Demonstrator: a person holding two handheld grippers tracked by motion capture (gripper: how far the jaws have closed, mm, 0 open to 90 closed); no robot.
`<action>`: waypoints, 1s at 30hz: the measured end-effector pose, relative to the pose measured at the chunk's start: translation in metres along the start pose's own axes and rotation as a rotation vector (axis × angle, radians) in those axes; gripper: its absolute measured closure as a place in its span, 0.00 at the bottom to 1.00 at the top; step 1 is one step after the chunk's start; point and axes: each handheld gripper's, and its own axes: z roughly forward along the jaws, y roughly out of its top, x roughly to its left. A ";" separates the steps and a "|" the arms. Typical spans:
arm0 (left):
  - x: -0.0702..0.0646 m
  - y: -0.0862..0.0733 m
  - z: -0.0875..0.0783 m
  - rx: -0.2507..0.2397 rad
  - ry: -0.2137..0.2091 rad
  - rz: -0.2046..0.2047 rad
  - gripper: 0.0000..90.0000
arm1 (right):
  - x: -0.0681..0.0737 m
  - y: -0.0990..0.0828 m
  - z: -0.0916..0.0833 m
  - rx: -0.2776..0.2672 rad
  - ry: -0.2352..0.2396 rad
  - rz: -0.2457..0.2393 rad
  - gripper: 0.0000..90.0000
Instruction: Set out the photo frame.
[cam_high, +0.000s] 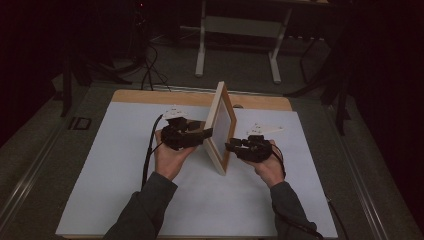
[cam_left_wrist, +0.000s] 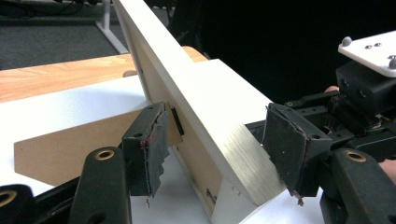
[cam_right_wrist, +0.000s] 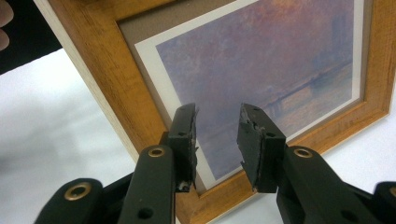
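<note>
Landmark: I take the picture frame (cam_high: 220, 127) as reference; it stands on edge on the white table sheet (cam_high: 115, 165), near the middle, tilted a little.

Left hand (cam_high: 169, 155): I see it just left of the frame, palm up under its tool, sleeve coming in from the bottom edge.

Left gripper (cam_high: 206, 133): it reaches the frame's left (back) edge. In the left gripper view its jaws stand wide (cam_left_wrist: 219, 149), one on each side of the pale frame edge (cam_left_wrist: 205, 116). One pad (cam_left_wrist: 156, 149) sits near the brown backing board, the other pad (cam_left_wrist: 287, 149) off the front side. I see no pad pressing on wood, so I read it as wide, gripping nothing.

Frame back: brown board with a small dark clip (cam_left_wrist: 177, 121) just beside the left pad.

Frame front: in the right gripper view I see a hazy purple print (cam_right_wrist: 275, 60) with a white mat inside a tan wood moulding (cam_right_wrist: 98, 79).

Right gripper (cam_high: 229, 146): just right of the frame, tips close to its lower front. Its jaws (cam_right_wrist: 217, 140) stand partly apart, a narrow gap, with the print behind them; nothing is between the pads.

Right hand (cam_high: 267, 162): right of the frame, low, holding its tool.

Wooden table edge (cam_high: 150, 96): beyond the frame, at the sheet's far side.
</note>
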 end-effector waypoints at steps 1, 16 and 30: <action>-0.001 0.000 0.001 0.006 0.002 0.006 0.46 | 0.000 0.000 0.000 0.001 0.000 0.001 0.74; -0.015 -0.013 0.018 0.060 0.057 0.058 0.54 | -0.001 -0.001 -0.001 -0.001 0.000 0.004 0.74; -0.009 -0.012 0.011 0.066 0.108 0.039 0.64 | -0.001 -0.002 0.001 0.003 0.003 0.006 0.74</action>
